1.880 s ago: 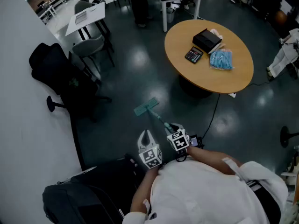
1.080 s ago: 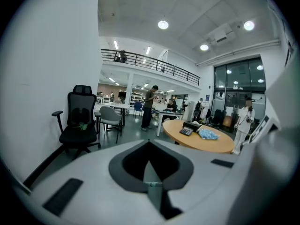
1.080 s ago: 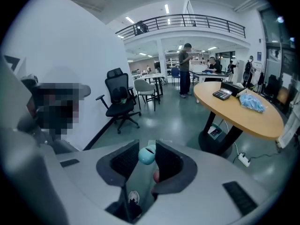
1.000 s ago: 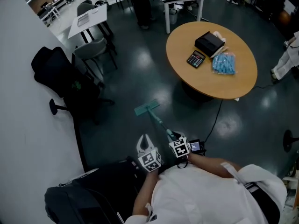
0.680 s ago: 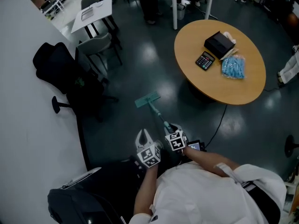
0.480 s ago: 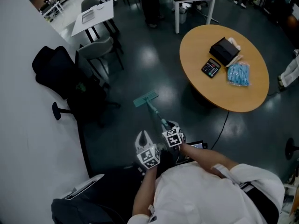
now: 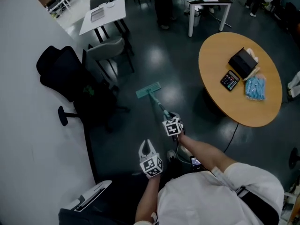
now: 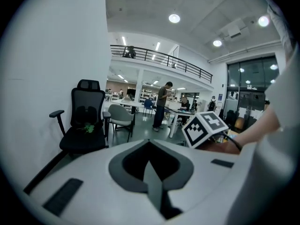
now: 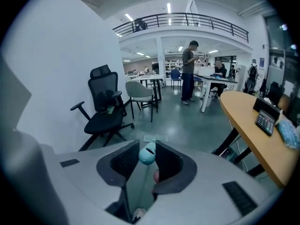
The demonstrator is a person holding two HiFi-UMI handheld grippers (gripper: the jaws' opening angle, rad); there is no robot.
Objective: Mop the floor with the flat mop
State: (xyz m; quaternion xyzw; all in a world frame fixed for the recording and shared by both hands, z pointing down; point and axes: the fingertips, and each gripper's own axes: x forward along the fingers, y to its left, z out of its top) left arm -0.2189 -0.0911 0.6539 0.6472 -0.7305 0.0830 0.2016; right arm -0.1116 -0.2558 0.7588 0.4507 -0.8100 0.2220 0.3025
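- The right gripper (image 7: 172, 125) has its jaws clamped round the upper end of the flat mop (image 7: 154, 100).
- The mop's handle slants forward and leftward from the person, and its head lies flat on the floor (image 7: 187, 69) between the office chair (image 7: 58, 71) and the round table (image 7: 215, 60).
- The left gripper (image 7: 148, 146) has its jaws pressed together and empty.
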